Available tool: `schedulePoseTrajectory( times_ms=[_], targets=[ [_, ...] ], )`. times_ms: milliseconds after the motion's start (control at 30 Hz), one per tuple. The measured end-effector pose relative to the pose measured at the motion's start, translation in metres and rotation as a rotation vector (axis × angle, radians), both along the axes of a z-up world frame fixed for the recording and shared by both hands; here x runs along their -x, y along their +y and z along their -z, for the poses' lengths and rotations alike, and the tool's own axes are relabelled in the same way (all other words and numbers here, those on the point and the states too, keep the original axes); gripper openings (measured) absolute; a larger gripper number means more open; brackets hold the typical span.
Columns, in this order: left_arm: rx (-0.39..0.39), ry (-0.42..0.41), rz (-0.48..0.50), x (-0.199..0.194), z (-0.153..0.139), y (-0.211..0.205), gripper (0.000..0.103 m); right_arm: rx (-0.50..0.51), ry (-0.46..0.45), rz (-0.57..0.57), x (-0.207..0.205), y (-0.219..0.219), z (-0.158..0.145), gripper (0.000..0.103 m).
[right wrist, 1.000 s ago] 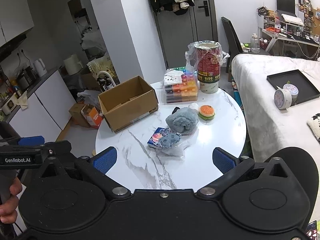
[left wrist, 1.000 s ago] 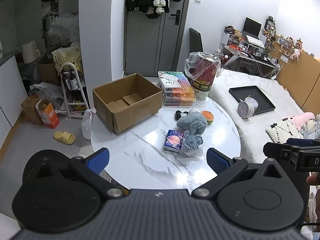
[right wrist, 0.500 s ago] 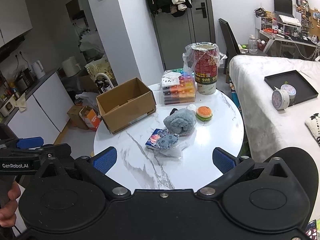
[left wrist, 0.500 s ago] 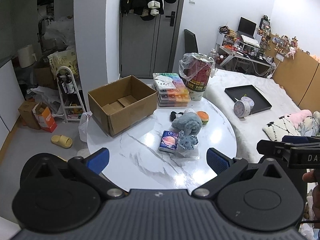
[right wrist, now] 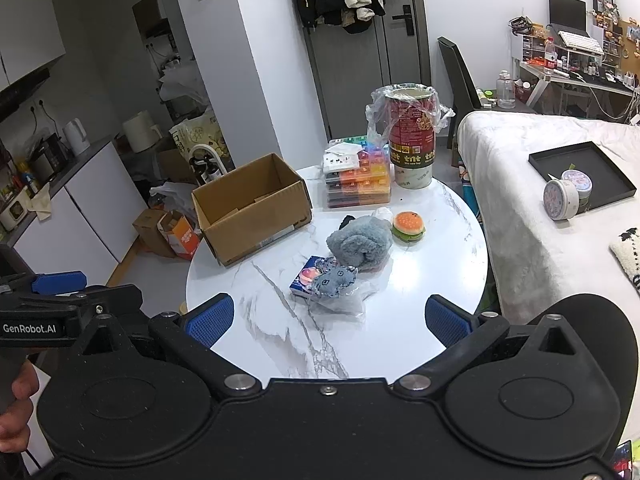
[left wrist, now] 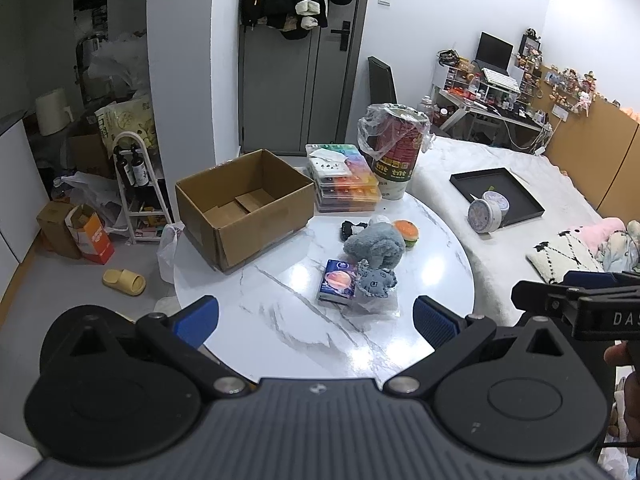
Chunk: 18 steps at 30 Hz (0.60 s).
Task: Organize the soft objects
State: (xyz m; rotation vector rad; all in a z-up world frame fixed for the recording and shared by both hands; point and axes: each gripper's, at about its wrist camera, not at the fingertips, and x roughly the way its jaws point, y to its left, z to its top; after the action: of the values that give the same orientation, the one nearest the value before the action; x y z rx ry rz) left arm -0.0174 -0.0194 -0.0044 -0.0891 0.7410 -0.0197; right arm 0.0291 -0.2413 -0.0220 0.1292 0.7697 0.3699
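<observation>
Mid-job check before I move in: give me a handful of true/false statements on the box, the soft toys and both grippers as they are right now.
1. The cardboard box is open and holds no soft toys. True.
2. The left gripper is shut on the burger toy. False: its jaws are wide apart and empty, and the burger toy lies on the table.
3. The large grey plush lies between the box and the burger toy. True.
4. The small blue-grey plush is inside the box. False: it lies on the table, partly over a tissue pack.
5. The right gripper is open and holds nothing. True.
</observation>
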Motion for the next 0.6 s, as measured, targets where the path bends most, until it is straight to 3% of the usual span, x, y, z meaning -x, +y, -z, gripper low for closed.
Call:
schedulePoseTrajectory(
  times_ms=[600],
  targets=[
    [0.016,-0.003,-0.010,-0.0013,0.0004,0.0004,0.102,0.026,0.009,-0.006,-0.0022,0.0019,0.0056,0.103]
  ],
)
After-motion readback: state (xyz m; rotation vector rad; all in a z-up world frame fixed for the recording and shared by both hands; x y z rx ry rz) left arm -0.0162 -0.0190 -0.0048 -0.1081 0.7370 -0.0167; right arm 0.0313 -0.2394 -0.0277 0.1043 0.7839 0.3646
